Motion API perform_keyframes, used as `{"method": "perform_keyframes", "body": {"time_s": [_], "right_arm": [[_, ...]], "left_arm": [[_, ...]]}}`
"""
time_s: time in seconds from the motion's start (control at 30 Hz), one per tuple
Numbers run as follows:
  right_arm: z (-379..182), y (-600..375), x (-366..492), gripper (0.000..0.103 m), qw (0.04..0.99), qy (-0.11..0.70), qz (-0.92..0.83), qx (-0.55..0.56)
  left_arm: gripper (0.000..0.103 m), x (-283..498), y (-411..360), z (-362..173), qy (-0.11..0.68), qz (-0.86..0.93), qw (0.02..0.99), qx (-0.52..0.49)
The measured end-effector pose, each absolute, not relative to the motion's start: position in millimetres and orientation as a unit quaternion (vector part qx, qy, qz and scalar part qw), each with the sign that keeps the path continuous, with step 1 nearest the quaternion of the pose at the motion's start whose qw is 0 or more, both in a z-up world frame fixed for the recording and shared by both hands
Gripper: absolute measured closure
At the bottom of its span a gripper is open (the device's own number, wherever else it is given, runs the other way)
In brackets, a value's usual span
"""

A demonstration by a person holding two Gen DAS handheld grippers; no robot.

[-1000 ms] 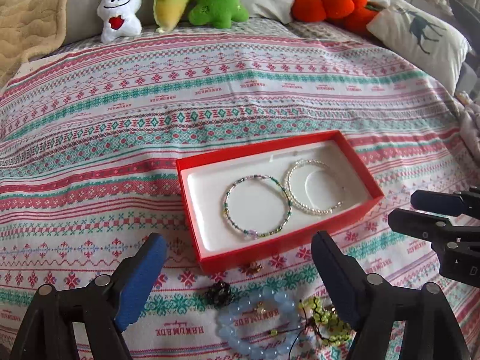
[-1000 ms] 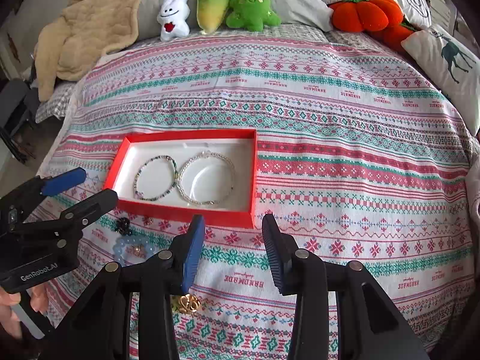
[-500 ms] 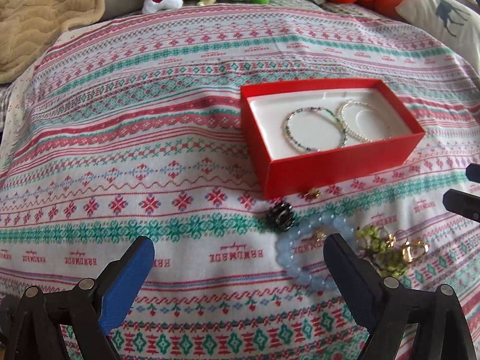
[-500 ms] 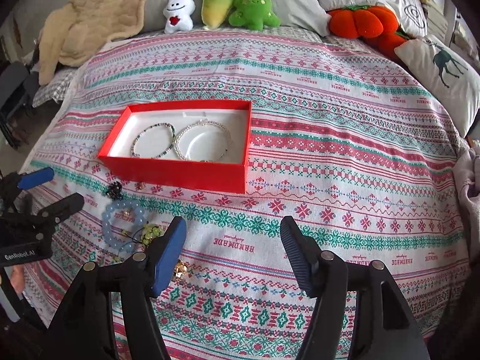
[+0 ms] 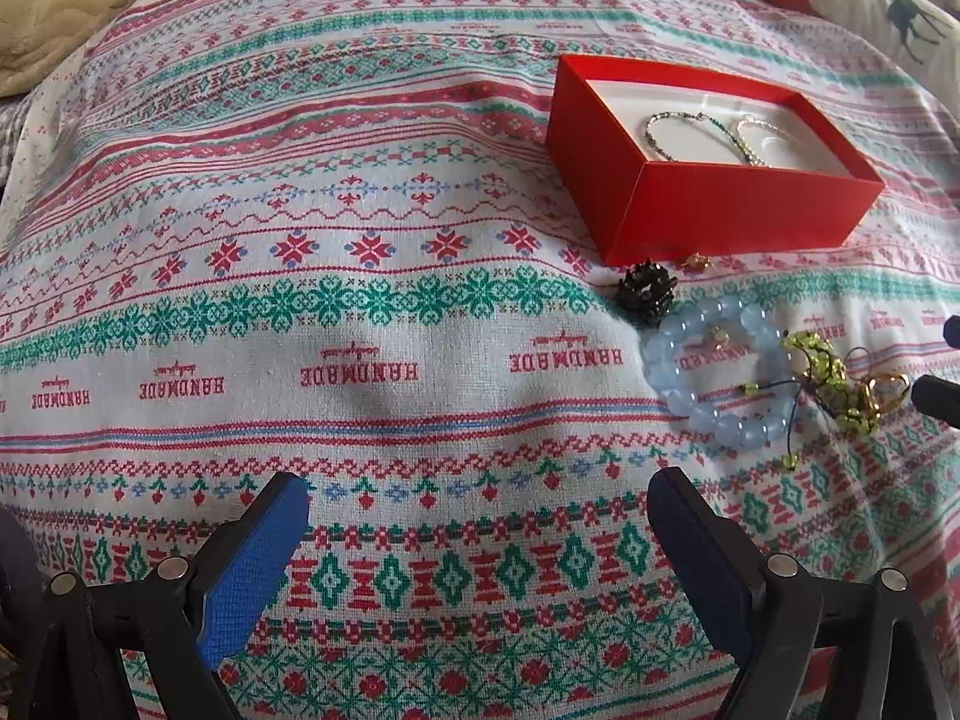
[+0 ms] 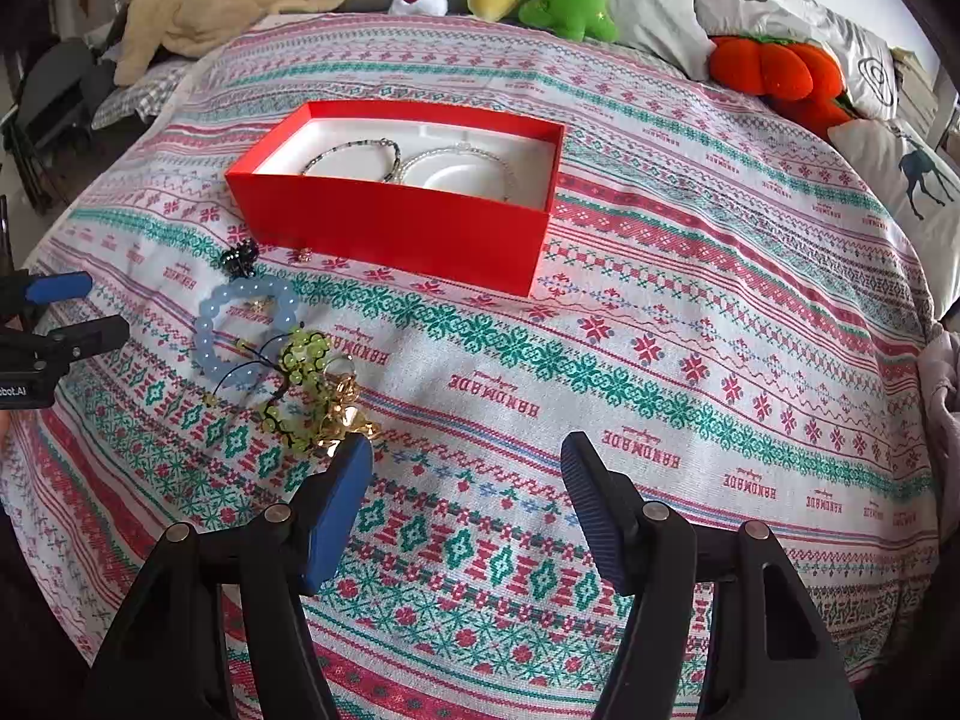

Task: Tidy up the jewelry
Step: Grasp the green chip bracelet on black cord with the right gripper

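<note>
Both tools, left (image 5: 477, 546) and right (image 6: 468, 498), gape empty; the tangled green bracelet (image 6: 300, 384) could drag the gold charm (image 6: 348, 420) along when lifted.

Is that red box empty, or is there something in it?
Not empty. The lidless red box holds two bracelets on its white lining: a dark beaded one and a pearly one.

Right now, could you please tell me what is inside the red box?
The red box holds two bracelets, one dark-beaded and one pale, on a white lining. Its near wall hides part of the floor.
</note>
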State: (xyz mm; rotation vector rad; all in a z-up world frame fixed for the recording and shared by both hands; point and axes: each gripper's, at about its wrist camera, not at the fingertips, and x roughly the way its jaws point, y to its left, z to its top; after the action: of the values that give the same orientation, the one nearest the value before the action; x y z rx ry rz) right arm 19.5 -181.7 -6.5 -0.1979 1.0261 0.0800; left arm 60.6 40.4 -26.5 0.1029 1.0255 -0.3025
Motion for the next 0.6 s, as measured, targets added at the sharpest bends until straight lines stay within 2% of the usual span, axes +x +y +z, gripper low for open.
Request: {"method": "perform_keyframes", "body": {"time_s": [0.37, 0.43, 0.47, 0.5, 0.6], "right_arm": [[-4, -136, 27, 0.036, 0.874, 0.458, 0.107, -0.121], [-5, -129, 30, 0.049, 0.873, 0.457, 0.126, -0.114], [-6, -126, 33, 0.061, 0.87, 0.462, 0.133, -0.112], [-9, -122, 36, 0.067, 0.867, 0.466, 0.136, -0.112], [-17, -115, 44, 0.072, 0.862, 0.474, 0.134, -0.119]], "left_arm": [[0.009, 58, 35, -27, 0.49, -0.158, 0.856, 0.052], [0.009, 57, 36, -27, 0.489, -0.156, 0.856, 0.055], [0.009, 57, 36, -28, 0.489, -0.157, 0.856, 0.055], [0.009, 57, 36, -28, 0.489, -0.157, 0.856, 0.054], [0.009, 56, 38, -28, 0.49, -0.155, 0.856, 0.051]]}}
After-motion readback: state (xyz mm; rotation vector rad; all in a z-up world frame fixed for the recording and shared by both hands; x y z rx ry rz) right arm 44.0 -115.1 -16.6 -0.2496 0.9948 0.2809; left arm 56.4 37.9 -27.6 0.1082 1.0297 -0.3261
